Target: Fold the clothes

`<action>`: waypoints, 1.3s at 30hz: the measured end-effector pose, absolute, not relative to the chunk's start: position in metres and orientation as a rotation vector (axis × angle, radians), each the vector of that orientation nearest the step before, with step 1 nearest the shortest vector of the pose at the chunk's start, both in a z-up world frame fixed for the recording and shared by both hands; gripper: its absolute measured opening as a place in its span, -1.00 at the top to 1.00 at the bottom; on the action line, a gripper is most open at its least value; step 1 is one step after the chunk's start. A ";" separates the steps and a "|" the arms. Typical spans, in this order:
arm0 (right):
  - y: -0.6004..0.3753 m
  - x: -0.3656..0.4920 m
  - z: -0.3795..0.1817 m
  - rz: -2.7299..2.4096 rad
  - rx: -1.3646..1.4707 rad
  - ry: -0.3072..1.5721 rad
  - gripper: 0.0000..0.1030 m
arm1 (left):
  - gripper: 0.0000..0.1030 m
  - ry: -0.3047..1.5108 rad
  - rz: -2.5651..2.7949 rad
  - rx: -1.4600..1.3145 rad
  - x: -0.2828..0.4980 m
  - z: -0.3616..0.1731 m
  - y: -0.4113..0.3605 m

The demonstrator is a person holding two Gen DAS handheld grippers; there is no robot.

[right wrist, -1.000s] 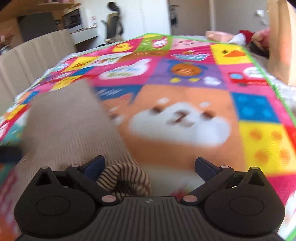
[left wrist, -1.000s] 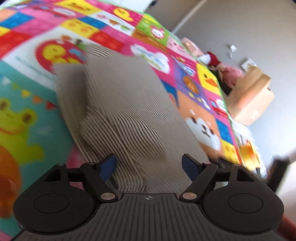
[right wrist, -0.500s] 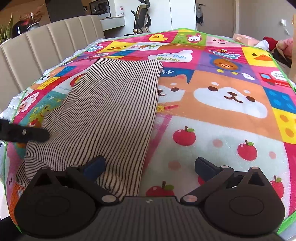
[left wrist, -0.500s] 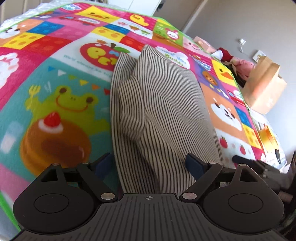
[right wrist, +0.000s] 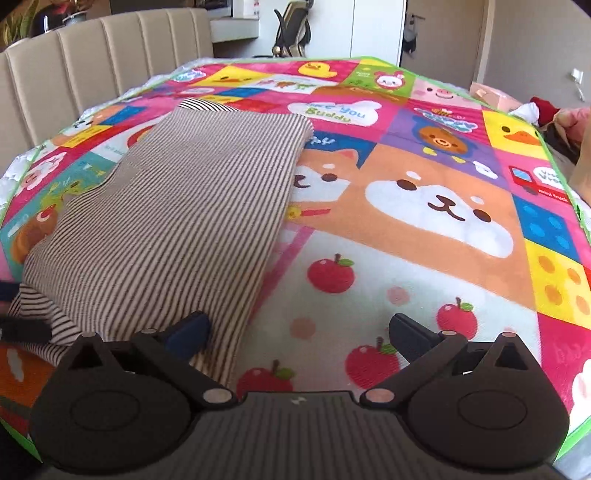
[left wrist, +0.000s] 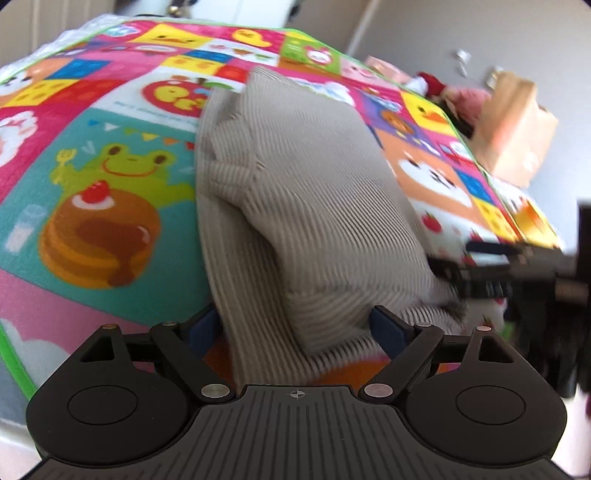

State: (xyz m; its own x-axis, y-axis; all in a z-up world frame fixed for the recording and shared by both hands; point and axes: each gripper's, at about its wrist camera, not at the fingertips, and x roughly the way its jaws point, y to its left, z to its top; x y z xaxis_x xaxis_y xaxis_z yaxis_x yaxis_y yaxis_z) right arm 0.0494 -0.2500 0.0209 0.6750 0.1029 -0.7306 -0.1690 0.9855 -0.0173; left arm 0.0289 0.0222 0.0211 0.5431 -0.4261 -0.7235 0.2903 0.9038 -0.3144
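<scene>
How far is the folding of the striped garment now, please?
Done: the striped garment lies doubled into a long panel on the play mat. In hand: nothing; the left gripper and right gripper are open at its near end. Left: probably folding that end across.

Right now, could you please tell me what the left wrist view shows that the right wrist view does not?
Only the left wrist view shows the frog and pancake print and the brown paper bag. Only the right wrist view shows the beige headboard, the office chair and the red apple prints. Both show the striped garment on the cartoon blanket, with open tongs near its close edge.
</scene>
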 end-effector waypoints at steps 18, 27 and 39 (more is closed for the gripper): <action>-0.250 0.022 0.016 0.093 -0.049 0.731 -1.00 | -0.80 0.941 -0.466 -0.397 0.036 0.026 0.046; -0.262 0.025 0.058 0.154 -0.041 0.627 -1.00 | -0.49 0.933 -0.626 -0.281 0.029 0.033 0.006; -0.266 0.031 0.007 0.137 0.018 0.667 -1.00 | -0.83 0.765 -0.626 -0.489 0.100 0.097 0.070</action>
